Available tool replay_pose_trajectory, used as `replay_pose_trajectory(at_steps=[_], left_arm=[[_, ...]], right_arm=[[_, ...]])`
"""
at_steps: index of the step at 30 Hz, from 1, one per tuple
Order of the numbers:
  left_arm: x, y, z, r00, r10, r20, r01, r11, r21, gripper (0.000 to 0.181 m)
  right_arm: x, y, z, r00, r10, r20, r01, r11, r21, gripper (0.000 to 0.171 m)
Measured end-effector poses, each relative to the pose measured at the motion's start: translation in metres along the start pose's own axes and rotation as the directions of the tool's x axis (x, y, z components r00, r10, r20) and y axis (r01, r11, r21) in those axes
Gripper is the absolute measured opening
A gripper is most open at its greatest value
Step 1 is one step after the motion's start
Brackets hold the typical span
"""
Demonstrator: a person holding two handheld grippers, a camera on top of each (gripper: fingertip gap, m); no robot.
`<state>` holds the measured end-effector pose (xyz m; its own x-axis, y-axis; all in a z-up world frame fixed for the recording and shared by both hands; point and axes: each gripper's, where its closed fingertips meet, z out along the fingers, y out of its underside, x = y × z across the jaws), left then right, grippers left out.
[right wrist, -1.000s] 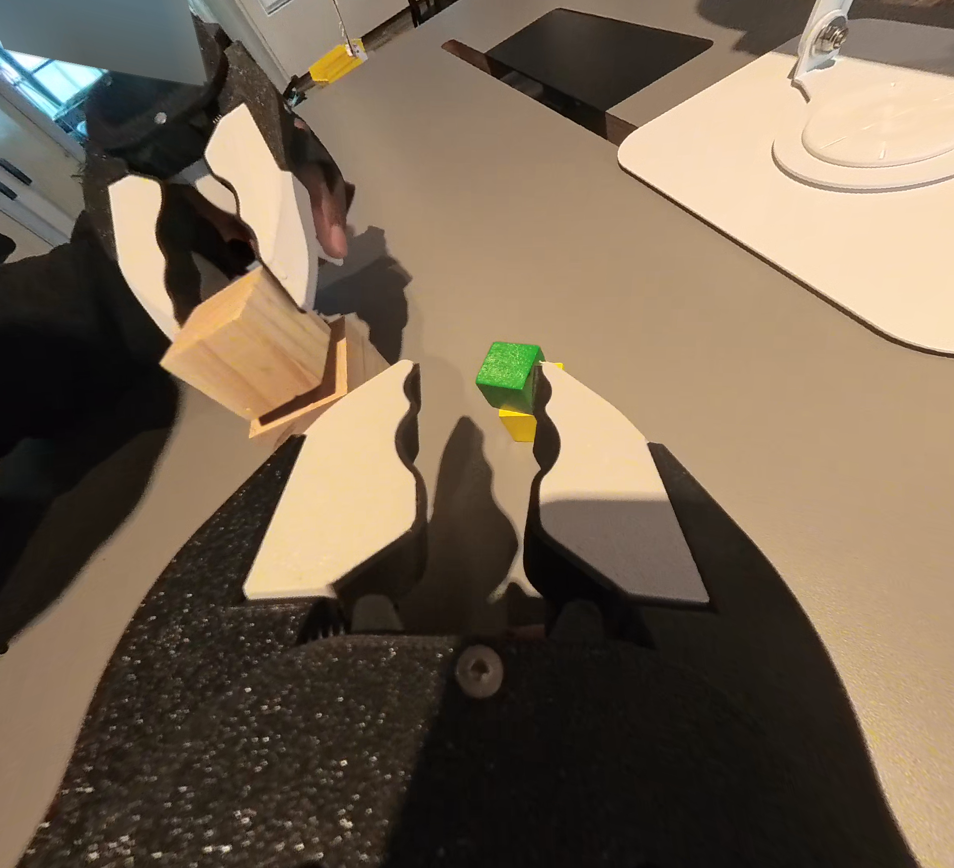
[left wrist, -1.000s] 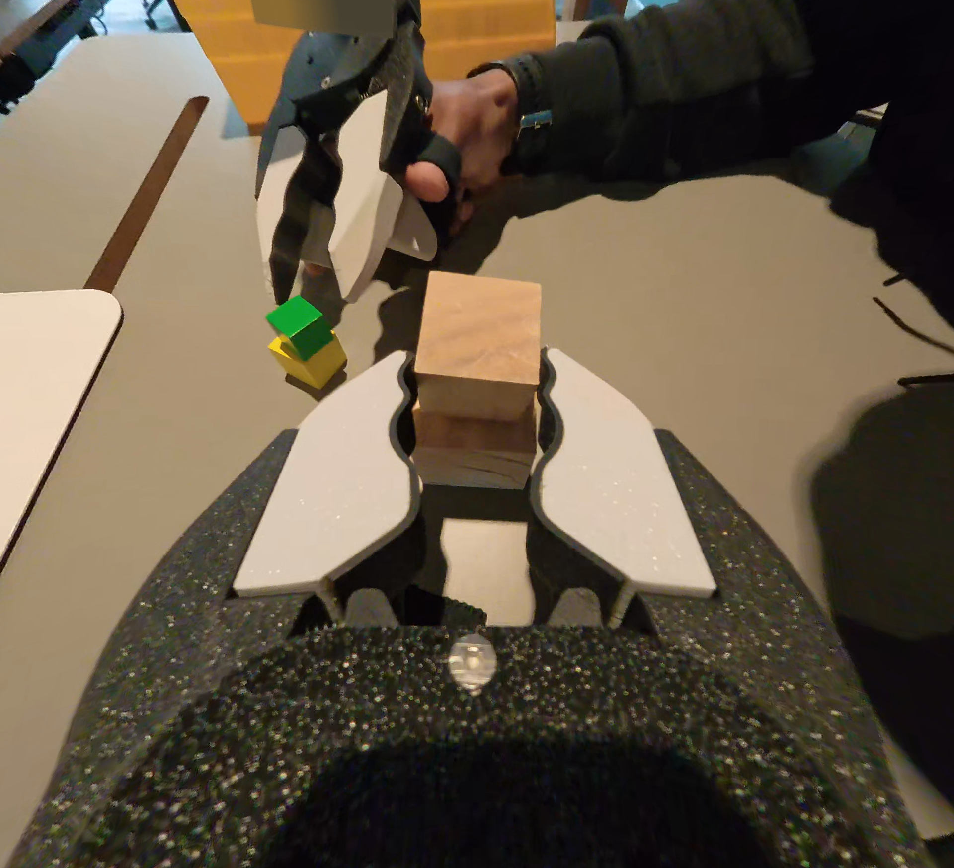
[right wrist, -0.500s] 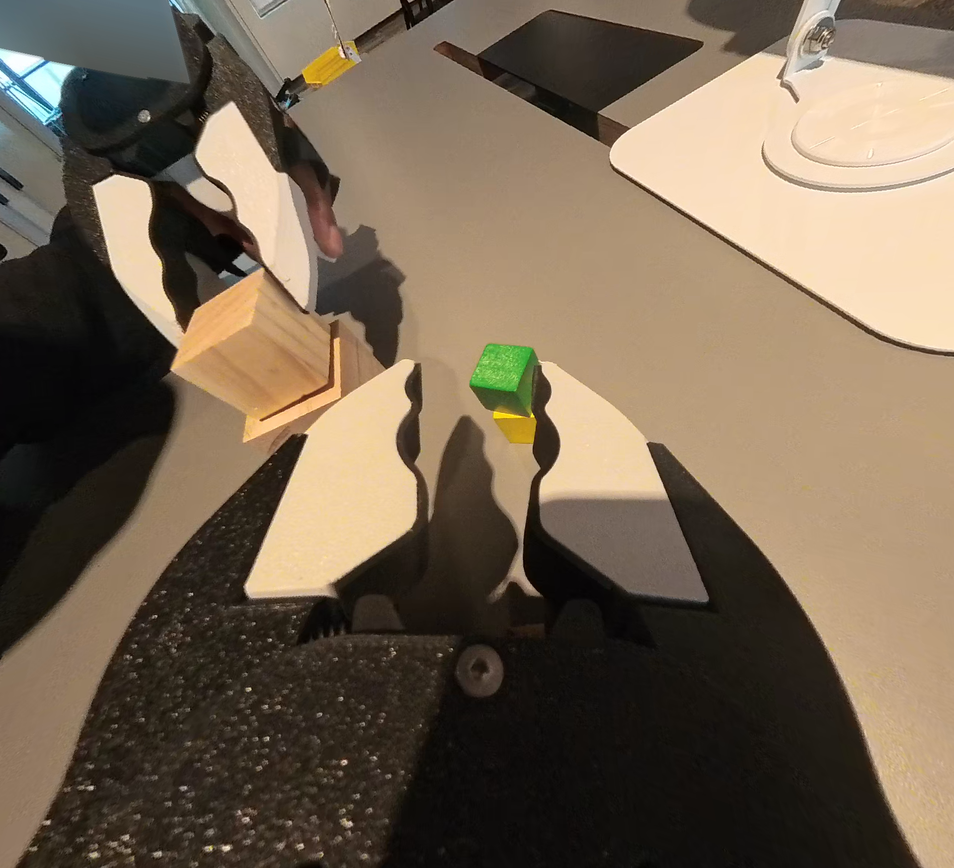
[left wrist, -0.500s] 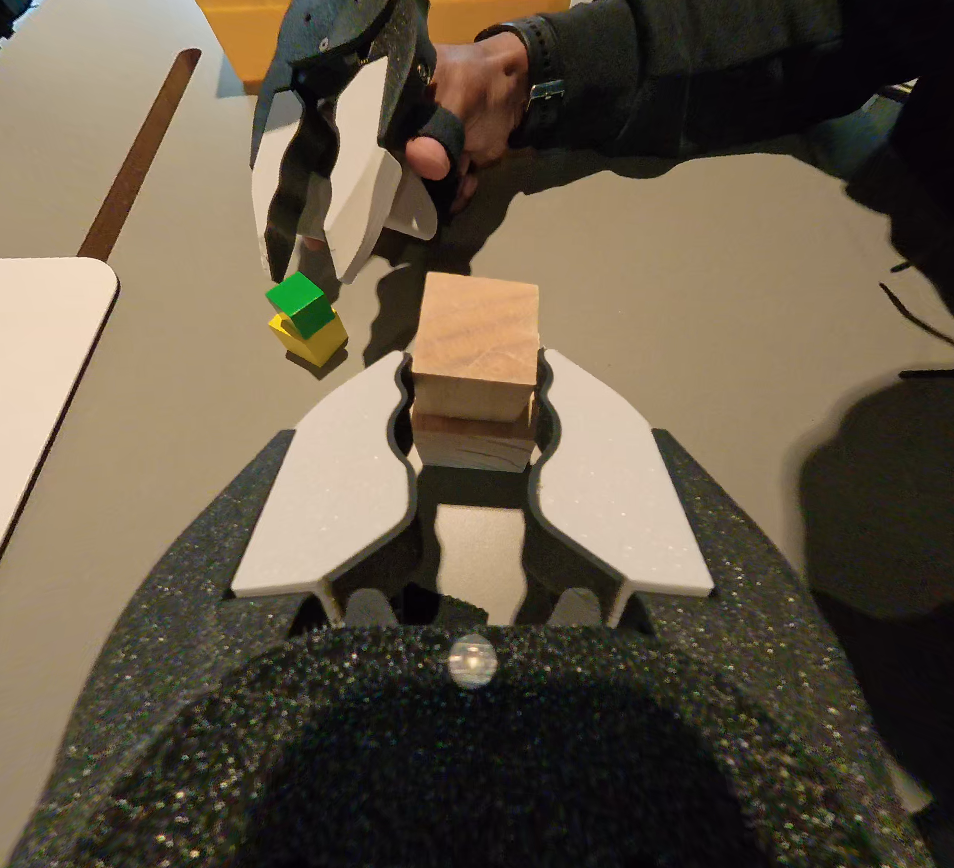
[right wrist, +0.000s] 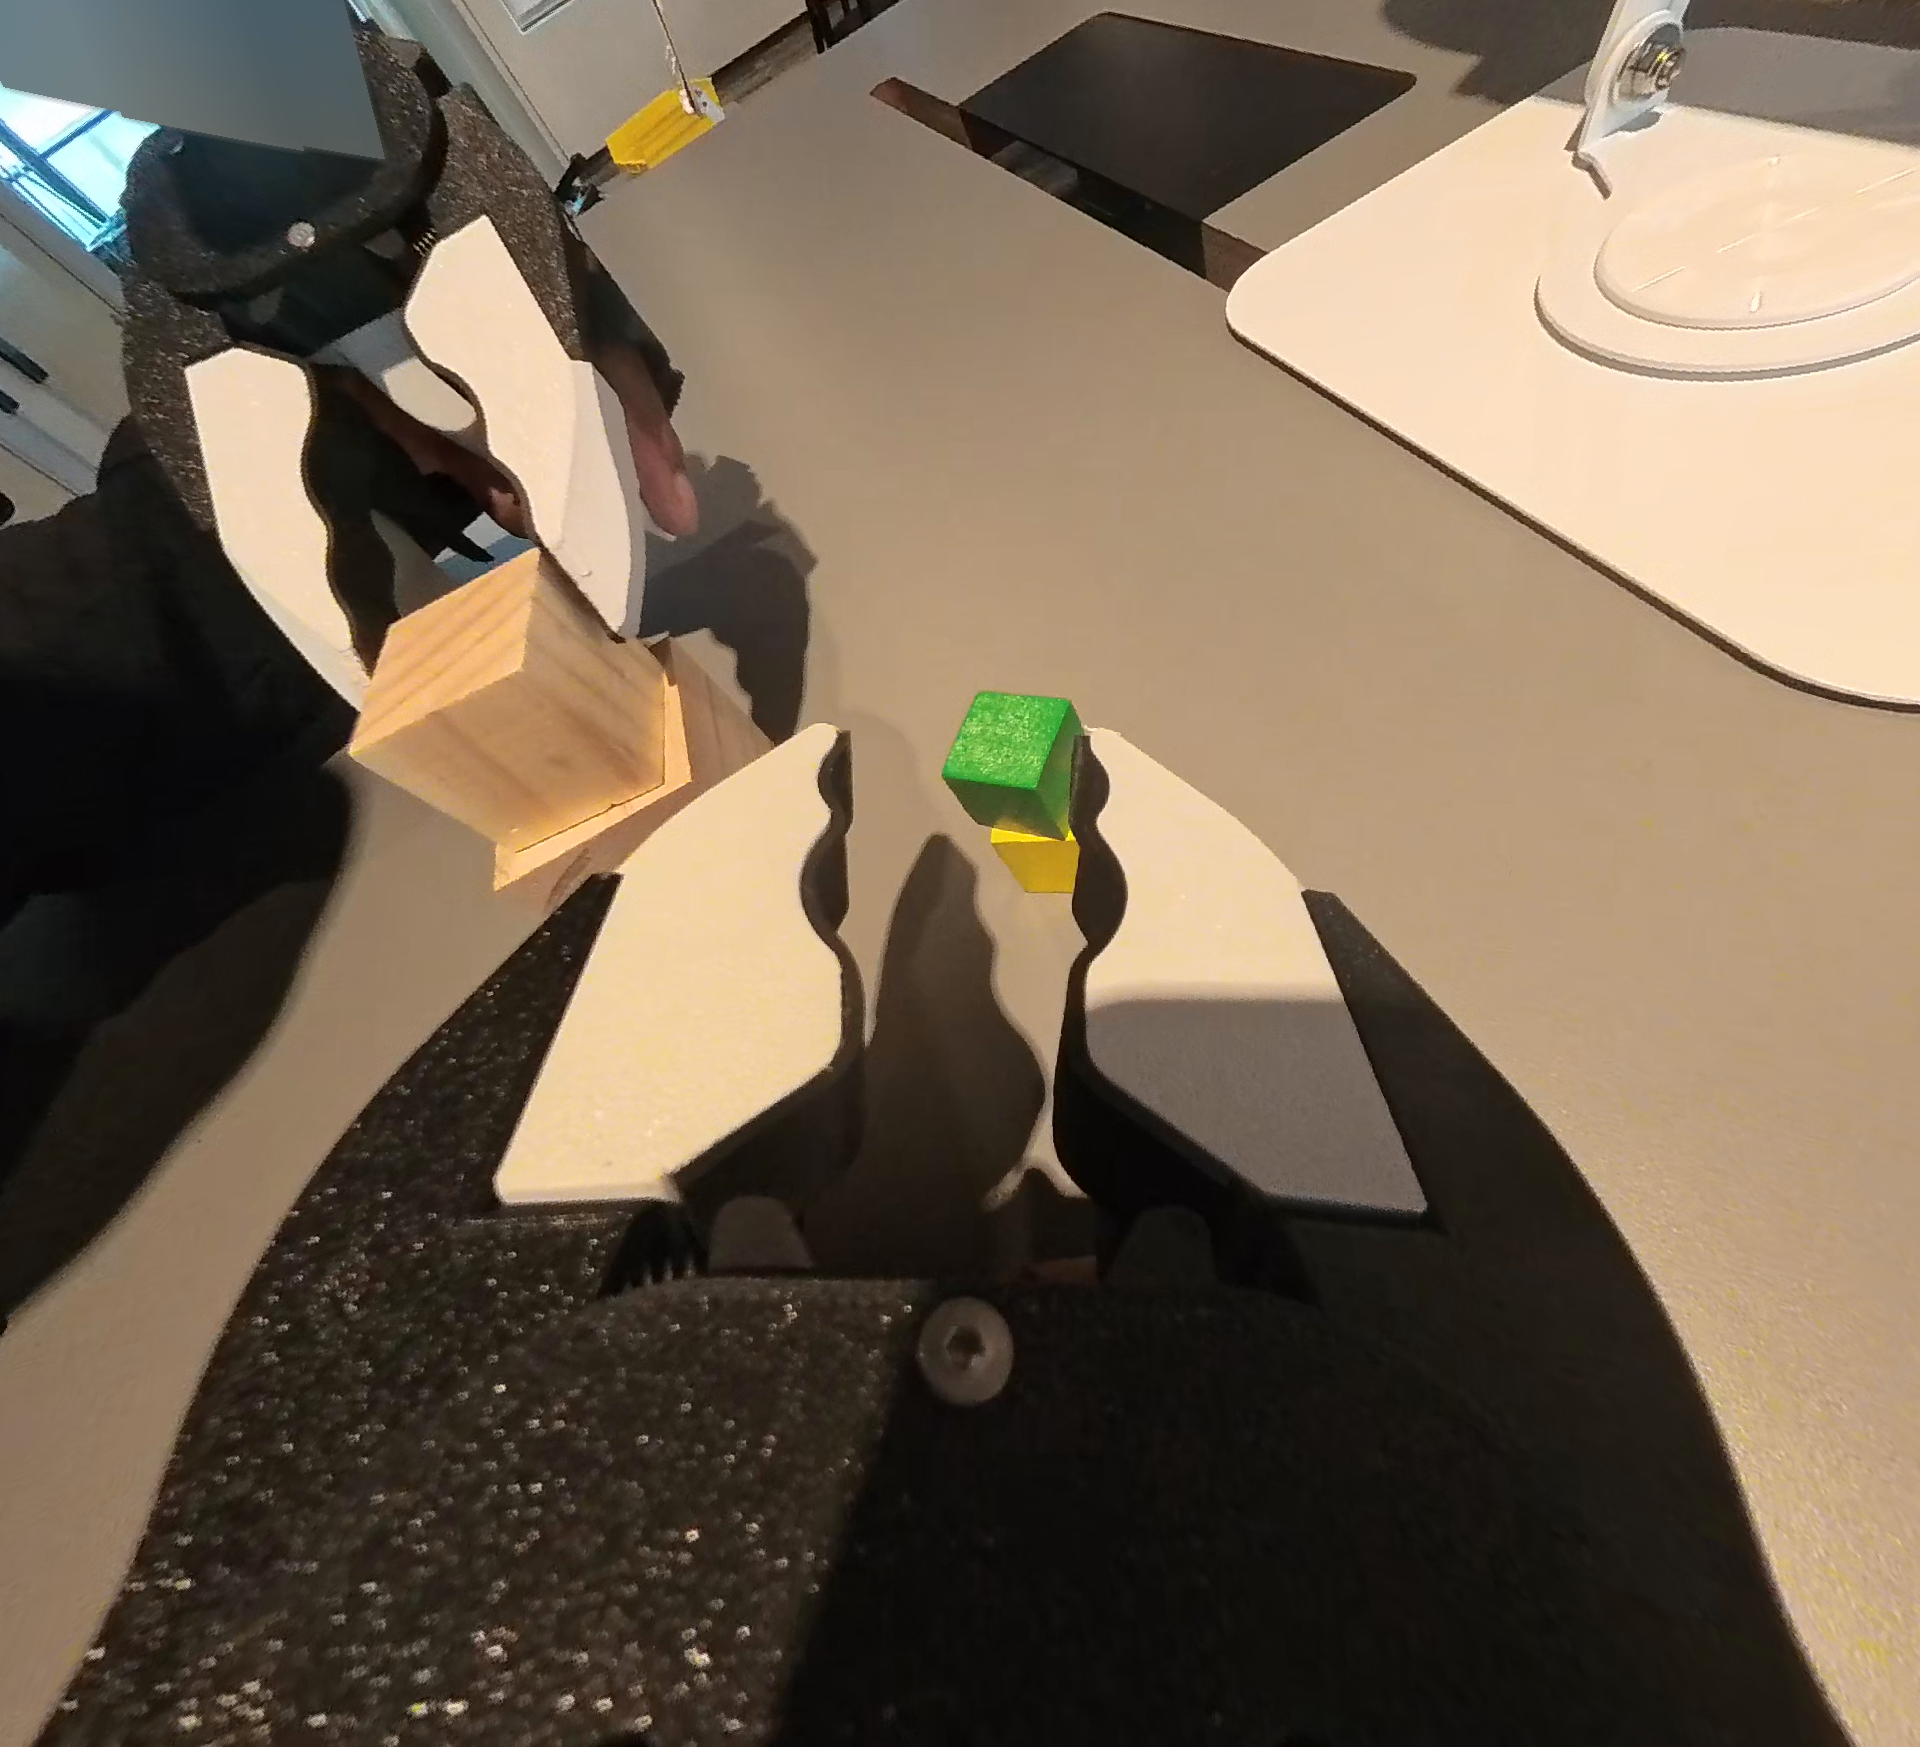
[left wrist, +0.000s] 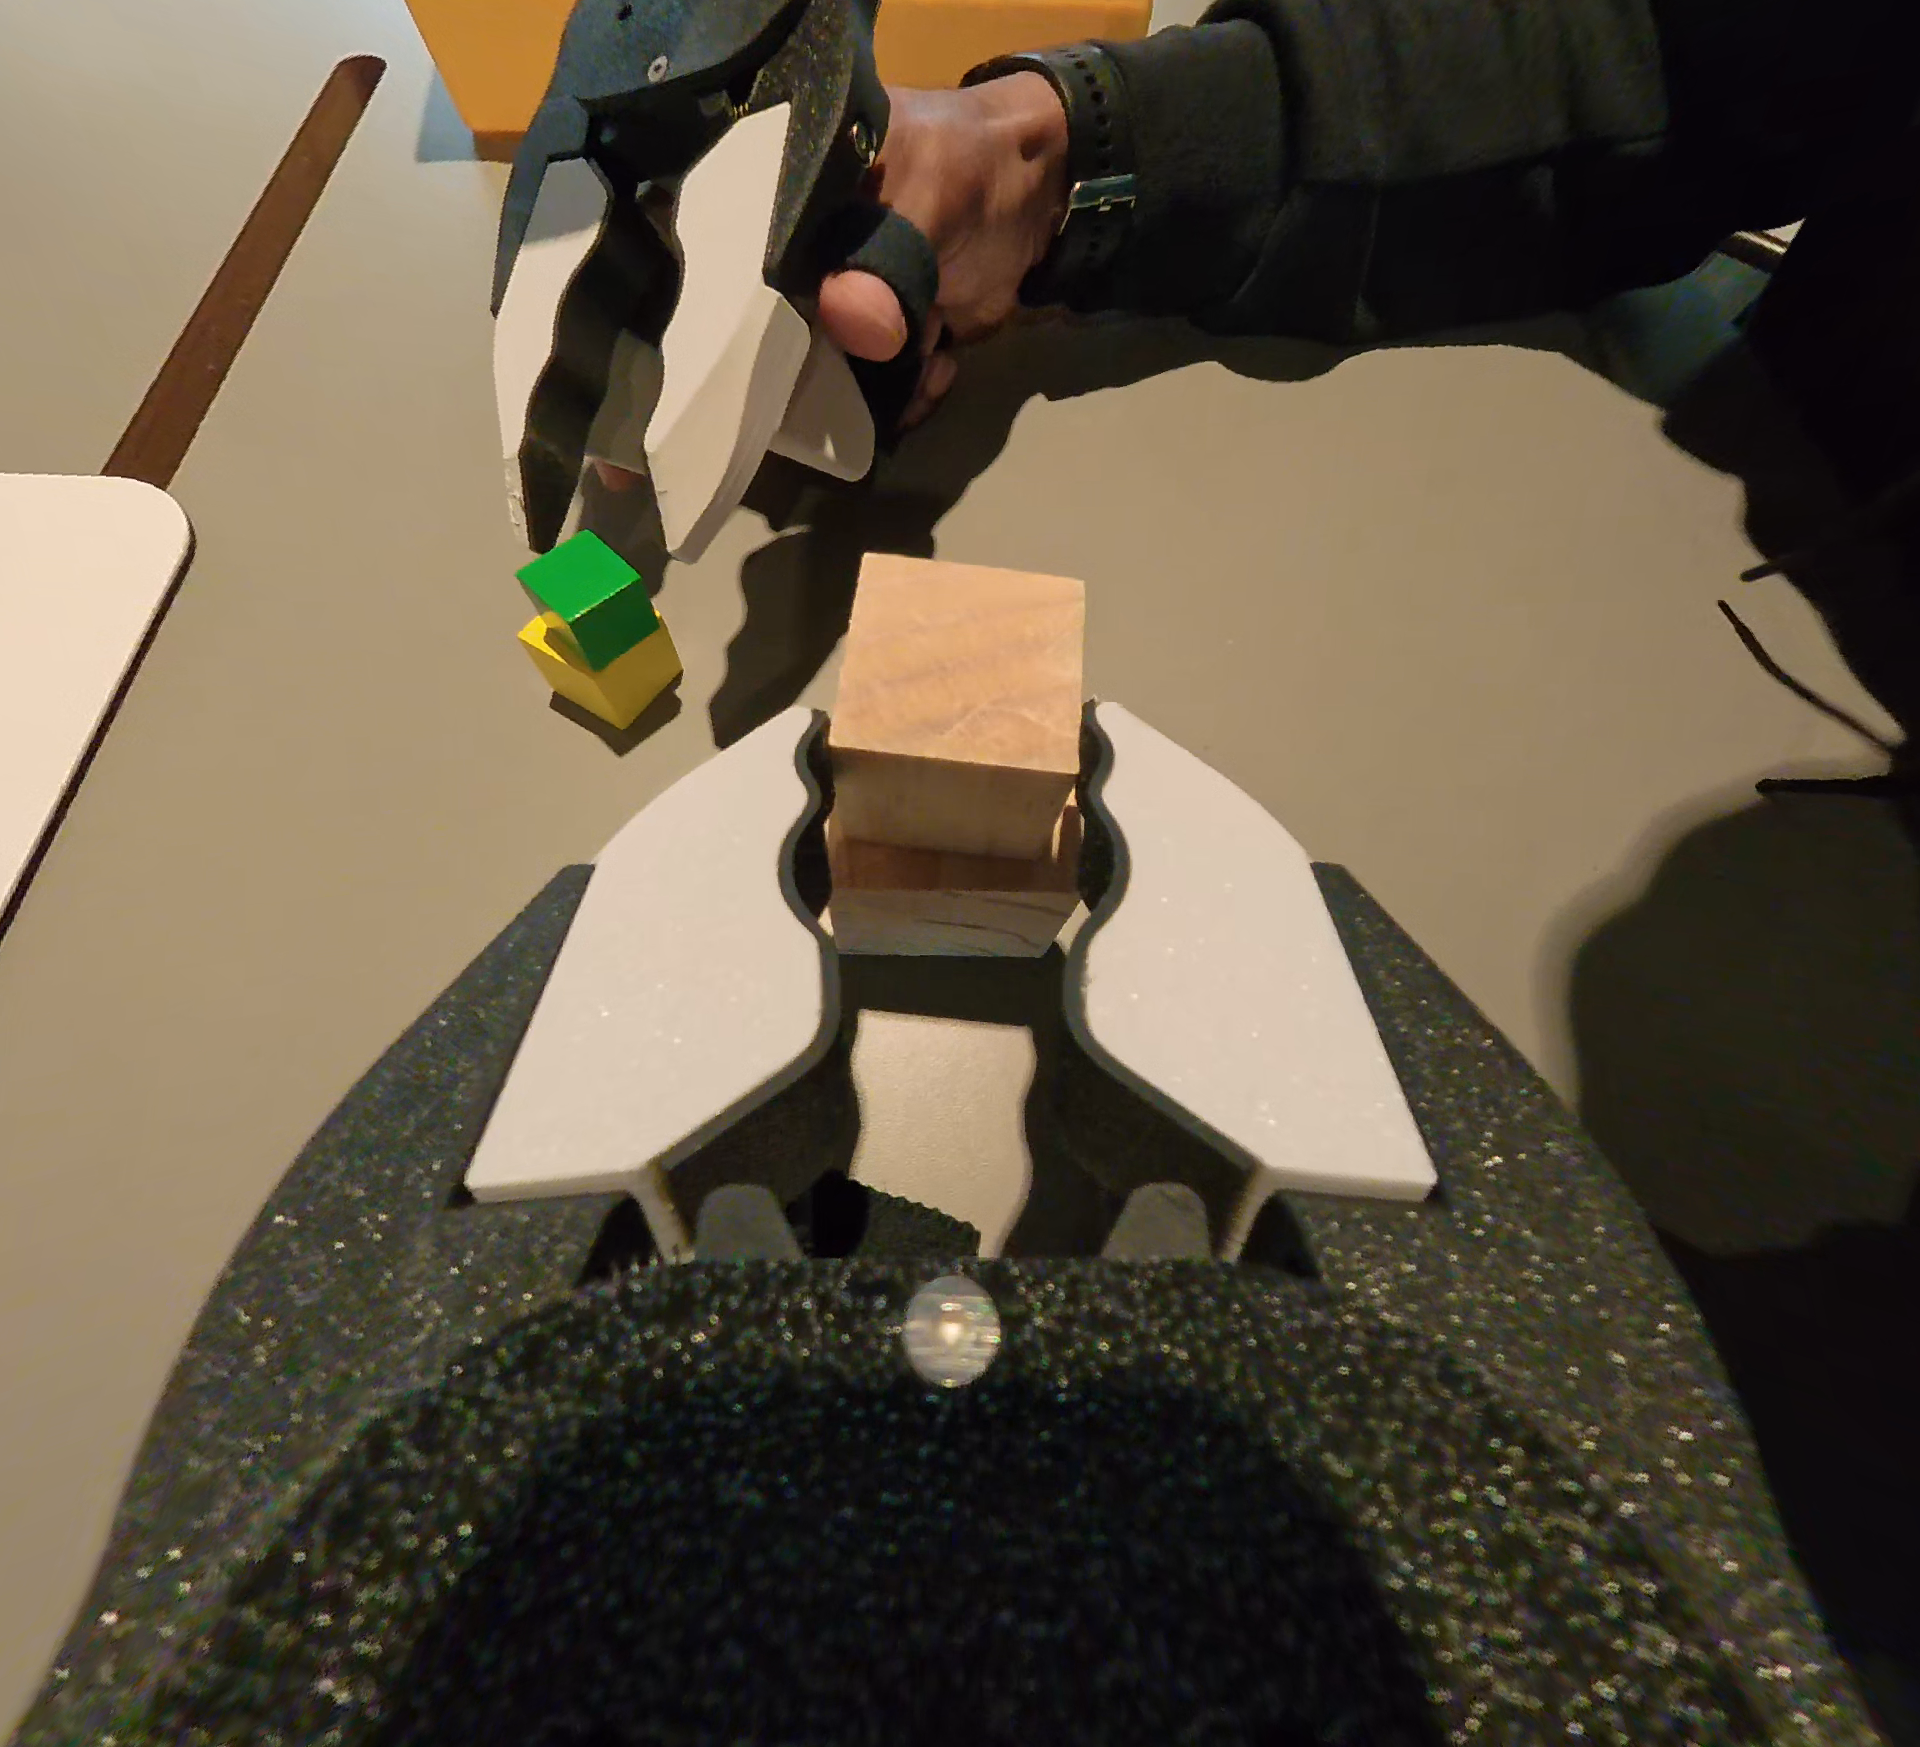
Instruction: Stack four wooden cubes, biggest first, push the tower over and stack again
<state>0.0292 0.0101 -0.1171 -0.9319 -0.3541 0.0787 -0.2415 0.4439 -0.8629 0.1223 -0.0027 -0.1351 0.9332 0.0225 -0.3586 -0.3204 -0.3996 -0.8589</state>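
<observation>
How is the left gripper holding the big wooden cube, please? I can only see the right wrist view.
Observer: The left gripper is shut on the upper wooden cube, with one finger against each side.
Operator: Thank you. Is that cube sitting square on the one below?
Observer: Nearly. The lower wooden cube shows a little past it on the right.
Operator: And where is my right gripper relative to the green cube?
Observer: The right gripper hangs open and empty, its tips just above the green cube. That cube sits turned on the yellow cube.
</observation>
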Motion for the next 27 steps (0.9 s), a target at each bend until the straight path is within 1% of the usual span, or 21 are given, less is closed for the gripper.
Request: replay_pose_trajectory(at_steps=[19, 27], left_arm=[[-0.0002, 0.0003, -0.0009, 0.998, -0.070, 0.008, 0.070, 0.997, -0.035, 0.045], [0.0023, -0.0010, -0.0009, 0.997, -0.071, 0.007, 0.071, 0.997, -0.034, 0.047]], right_arm=[[0.0008, 0.0000, 0.0005, 1.000, 0.005, -0.004, -0.005, 1.000, -0.001, 0.039], [0.0005, -0.0001, 0.0007, 1.000, 0.004, -0.005, -0.004, 1.000, -0.002, 0.040]])
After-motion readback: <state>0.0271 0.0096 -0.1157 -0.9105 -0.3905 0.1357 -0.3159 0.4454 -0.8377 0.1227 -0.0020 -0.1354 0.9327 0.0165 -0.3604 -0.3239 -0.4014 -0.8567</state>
